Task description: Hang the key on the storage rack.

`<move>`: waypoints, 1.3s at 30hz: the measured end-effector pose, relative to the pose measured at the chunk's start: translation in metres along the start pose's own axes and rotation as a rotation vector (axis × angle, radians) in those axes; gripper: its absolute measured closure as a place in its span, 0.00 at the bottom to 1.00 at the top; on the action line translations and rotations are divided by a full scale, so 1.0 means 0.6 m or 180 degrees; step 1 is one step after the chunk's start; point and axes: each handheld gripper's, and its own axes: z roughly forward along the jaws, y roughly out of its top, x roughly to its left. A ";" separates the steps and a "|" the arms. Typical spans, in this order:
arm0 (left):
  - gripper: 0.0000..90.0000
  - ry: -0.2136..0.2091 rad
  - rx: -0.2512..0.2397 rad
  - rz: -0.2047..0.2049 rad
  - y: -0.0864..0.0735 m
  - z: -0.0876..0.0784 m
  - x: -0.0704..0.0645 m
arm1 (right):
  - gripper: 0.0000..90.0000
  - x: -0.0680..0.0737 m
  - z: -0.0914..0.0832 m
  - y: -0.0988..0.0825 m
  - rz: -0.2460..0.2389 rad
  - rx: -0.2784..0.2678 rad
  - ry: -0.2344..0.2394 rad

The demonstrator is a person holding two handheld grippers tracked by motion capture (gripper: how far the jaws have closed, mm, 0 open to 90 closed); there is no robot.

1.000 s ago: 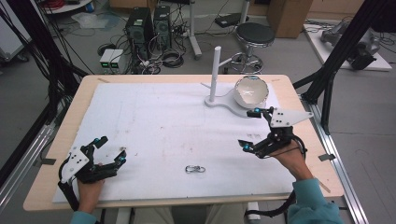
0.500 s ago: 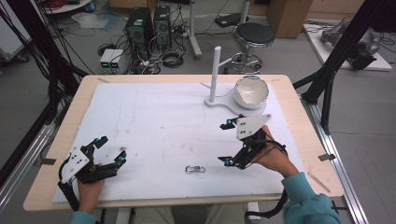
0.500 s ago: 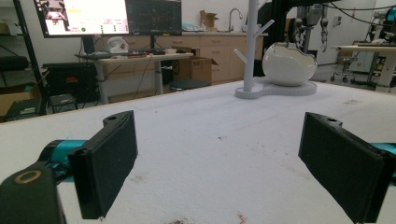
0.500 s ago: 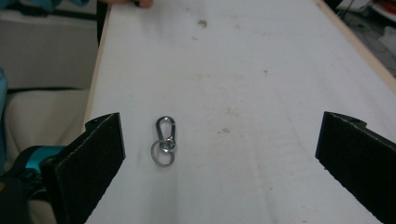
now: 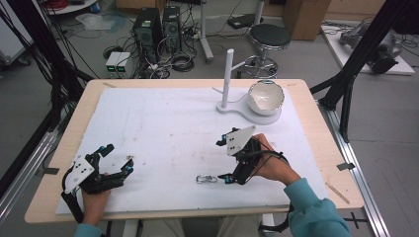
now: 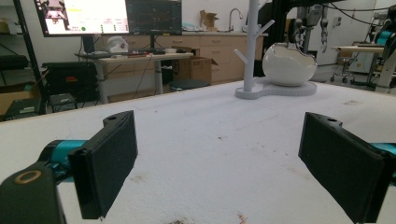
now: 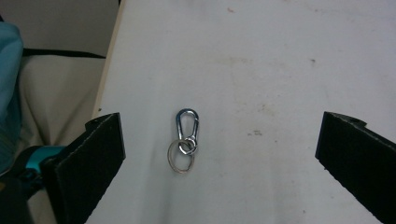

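A small silver carabiner clip with a key ring (image 5: 206, 179) lies flat on the white mat (image 5: 163, 128) near the front edge. My right gripper (image 5: 222, 161) is open just to its right, turned towards it, with one tip close beside it. In the right gripper view the clip (image 7: 187, 140) lies on the mat between and beyond the wide-apart jaws of the right gripper (image 7: 223, 120), untouched. My left gripper (image 5: 118, 159) rests open at the front left of the mat. Nothing sits between the jaws of the left gripper (image 6: 219, 121).
A white branched stand (image 5: 227, 74) rises from a flat base at the back right, with a white bowl (image 5: 266, 96) on that base. The left gripper view shows the stand (image 6: 252, 46) and bowl (image 6: 287, 65) far ahead. The wooden table (image 5: 326, 148) frames the mat.
My right gripper has moved from the right side of the mat forward and left, down towards the clip. The left gripper has stayed in place.
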 end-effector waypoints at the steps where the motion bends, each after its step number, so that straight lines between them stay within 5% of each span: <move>1: 0.13 0.0001 -0.0003 0.0000 0.000 0.000 0.000 | 0.01 -0.001 0.009 0.002 -0.0027 0.0057 0.0054; 11: 0.13 -0.0006 -0.0001 0.0002 0.000 0.001 0.000 | 0.01 0.010 0.045 0.007 -0.0141 0.0405 0.0172; 22: 0.13 -0.0006 0.0005 0.0004 0.000 0.001 0.000 | 0.01 0.020 0.074 -0.003 -0.0125 0.0560 0.0249; 33: 0.13 -0.0006 0.0004 0.0004 0.000 0.001 0.000 | 0.06 0.023 0.092 -0.002 -0.0184 0.0743 0.0332; 39: 0.13 -0.0003 0.0006 0.0012 0.000 0.001 0.000 | 0.19 0.022 0.097 -0.002 -0.0233 0.0832 0.0399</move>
